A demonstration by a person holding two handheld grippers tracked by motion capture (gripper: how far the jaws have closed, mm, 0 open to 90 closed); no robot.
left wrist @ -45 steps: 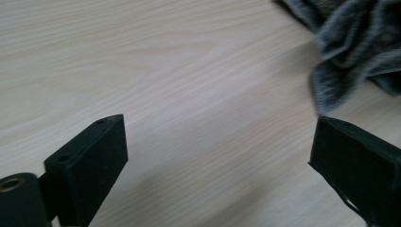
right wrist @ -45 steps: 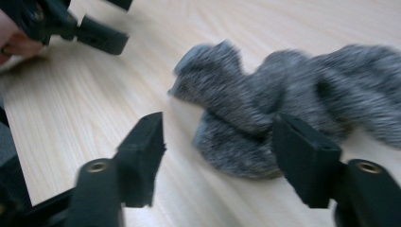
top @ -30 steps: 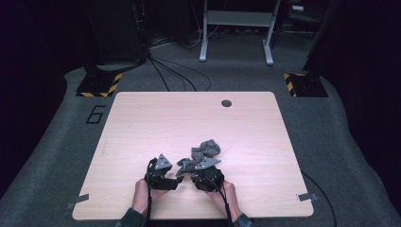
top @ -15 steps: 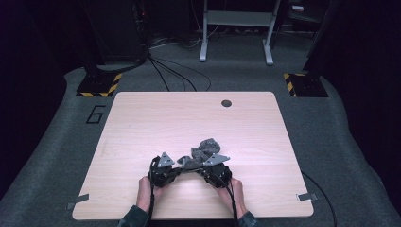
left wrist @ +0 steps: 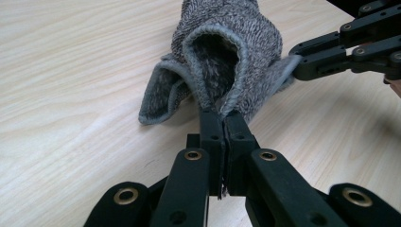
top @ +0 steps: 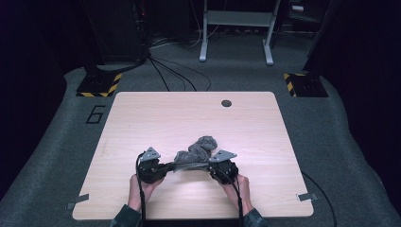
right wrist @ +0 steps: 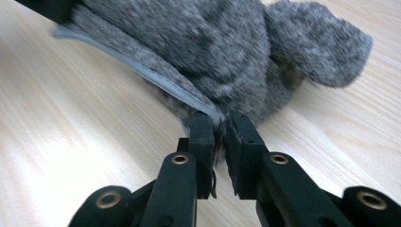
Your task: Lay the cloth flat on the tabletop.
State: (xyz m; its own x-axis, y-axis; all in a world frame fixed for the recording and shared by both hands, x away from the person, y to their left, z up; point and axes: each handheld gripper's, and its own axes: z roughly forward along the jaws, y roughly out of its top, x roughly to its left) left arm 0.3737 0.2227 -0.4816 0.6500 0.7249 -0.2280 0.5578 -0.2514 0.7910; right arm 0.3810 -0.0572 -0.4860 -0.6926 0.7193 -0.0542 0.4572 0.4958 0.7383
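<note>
Grey knitted sock (top: 196,153) pinched at its cuff by left gripper (top: 166,166) and right gripper (top: 208,165); lift both evenly, keeping tension gentle.

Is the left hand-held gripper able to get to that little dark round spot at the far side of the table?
Probably not right now: the left hand-held gripper is shut on the grey sock, though bare table lies before the spot.

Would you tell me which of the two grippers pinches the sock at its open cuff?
The left gripper: its jaws clamp the open cuff of the sock; the right gripper clamps another edge.
</note>
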